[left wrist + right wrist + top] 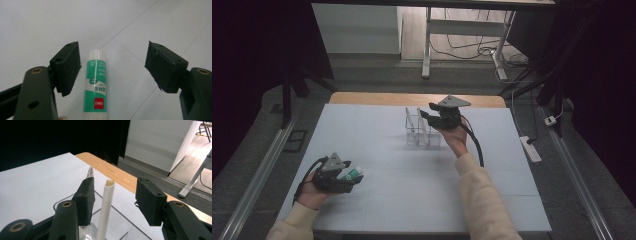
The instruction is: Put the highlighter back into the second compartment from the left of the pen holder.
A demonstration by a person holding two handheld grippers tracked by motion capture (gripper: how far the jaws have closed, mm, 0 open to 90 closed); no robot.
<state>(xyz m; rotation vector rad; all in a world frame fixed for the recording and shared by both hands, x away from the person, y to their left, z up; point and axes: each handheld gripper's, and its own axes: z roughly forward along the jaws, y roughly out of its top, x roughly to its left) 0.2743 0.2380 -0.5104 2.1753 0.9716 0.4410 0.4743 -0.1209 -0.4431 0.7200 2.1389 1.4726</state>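
Left gripper [112,67]: I am holding it low at the near left of the table [377,130], jaws standing wide apart.
Glue stick [96,86]: lying flat between those jaws, beside the left pad, not clamped.
Right gripper [113,200]: I am holding it over the clear holder [422,136] at the far middle, jaws parted.
Pen [105,207]: white, standing upright in the holder, between my right jaws, neither pad pressing on it.
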